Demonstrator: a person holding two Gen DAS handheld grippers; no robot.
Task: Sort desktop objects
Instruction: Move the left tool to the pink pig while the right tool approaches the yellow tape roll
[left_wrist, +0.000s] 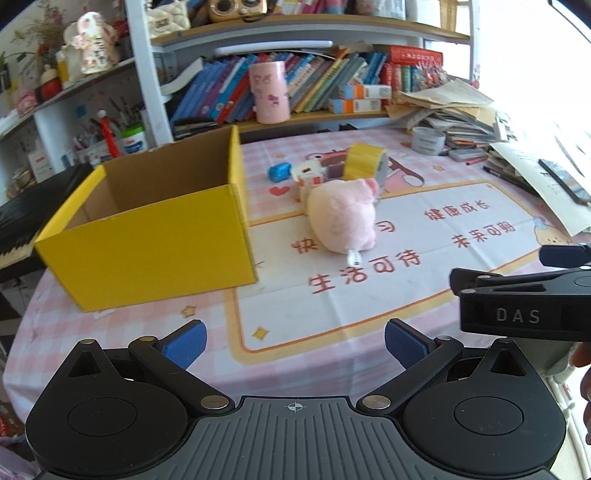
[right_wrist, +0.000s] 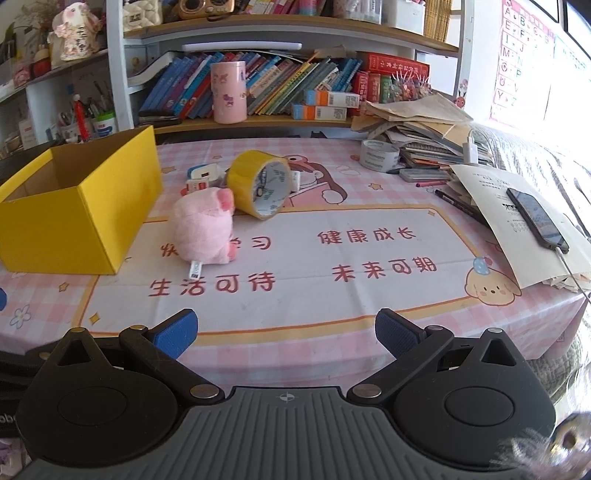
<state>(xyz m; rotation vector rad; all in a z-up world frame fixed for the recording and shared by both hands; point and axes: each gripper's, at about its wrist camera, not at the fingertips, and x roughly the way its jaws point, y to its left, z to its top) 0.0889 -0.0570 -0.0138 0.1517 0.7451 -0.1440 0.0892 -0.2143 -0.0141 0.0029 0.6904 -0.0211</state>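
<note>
The bench (right_wrist: 369, 302) has bare cloth along its near edge, below both the left gripper (left_wrist: 295, 343) and the right gripper (right_wrist: 286, 334), each with fingers spread wide apart, holding nothing. The yellow box (right_wrist: 74, 221) stands open at the left; what its interior holds is not visible. Just right of it lies the pink plush pig (right_wrist: 205, 230), with the yellow tape roll (right_wrist: 258, 188) tilted behind and small items clustered there.
</note>
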